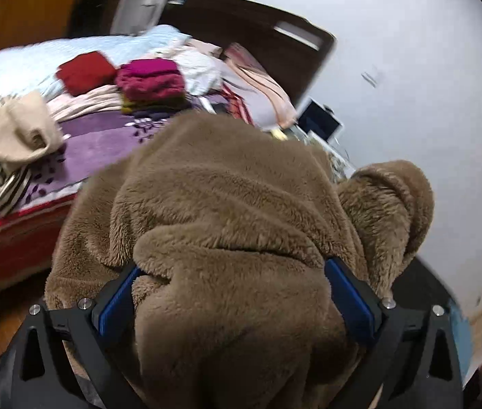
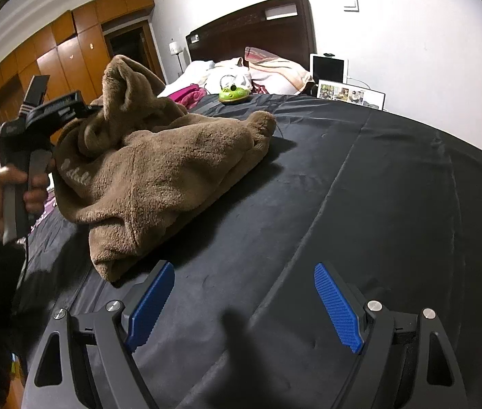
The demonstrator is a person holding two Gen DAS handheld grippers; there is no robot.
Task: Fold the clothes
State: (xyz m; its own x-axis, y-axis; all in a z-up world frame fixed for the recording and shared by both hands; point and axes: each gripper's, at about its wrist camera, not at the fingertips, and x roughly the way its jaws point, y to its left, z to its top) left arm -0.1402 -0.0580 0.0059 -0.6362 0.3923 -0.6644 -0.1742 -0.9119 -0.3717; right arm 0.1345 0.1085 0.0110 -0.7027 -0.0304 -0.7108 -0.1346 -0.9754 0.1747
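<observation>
Left gripper [image 1: 234,303] pinches a thick bunch of the brown fleece garment [image 2: 159,170], lifting its near-left edge; the rest lies heaped on the black sheet [image 2: 360,204]. Right gripper [image 2: 244,306] hangs spread, empty, just right of the garment. Risk: bulky plush slipping from the pads, collapsing the fold.

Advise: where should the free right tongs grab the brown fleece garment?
Take the near bottom corner of the brown fleece garment, coming low from the front. That corner lies flat on the black sheet, nearest the open right tongs; the left tongs already lift the far end.
</observation>
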